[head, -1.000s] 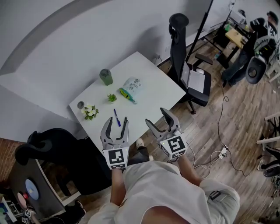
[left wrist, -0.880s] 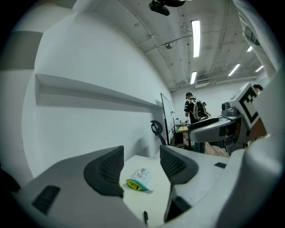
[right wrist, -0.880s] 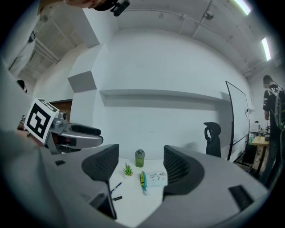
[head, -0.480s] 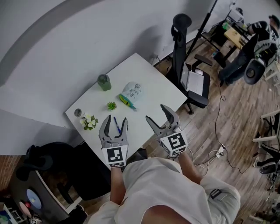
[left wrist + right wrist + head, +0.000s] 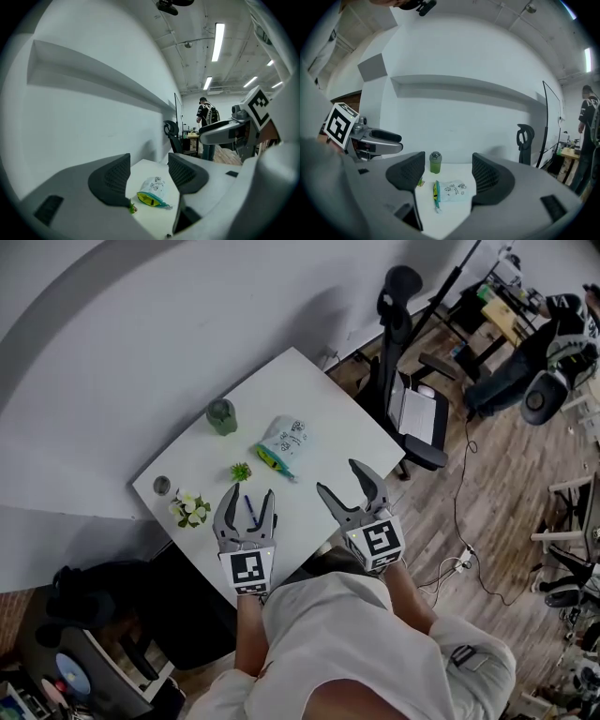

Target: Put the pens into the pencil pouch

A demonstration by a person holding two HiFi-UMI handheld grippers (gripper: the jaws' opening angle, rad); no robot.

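A white pencil pouch [image 5: 285,439] with a green-and-teal zipper end lies mid-table; it also shows between the jaws in the left gripper view [image 5: 153,191] and the right gripper view [image 5: 452,191]. A blue pen [image 5: 250,511] lies on the white table [image 5: 337,427] near its front edge, just beyond my left gripper [image 5: 246,505], which stands open and empty above it. To the right my right gripper [image 5: 350,487] hovers over the table's front edge, open with nothing between its jaws.
A green cup [image 5: 222,415] stands at the back. A tiny green plant [image 5: 241,471], a small flower bunch [image 5: 190,508] and a dark round cap [image 5: 161,486] sit at the left. Black office chairs [image 5: 403,381] stand right of the table; another dark chair [image 5: 141,596] lower left.
Both grippers have come forward over the table's front edge, still open. The left one now has the pen between its jaw tips in the head view.
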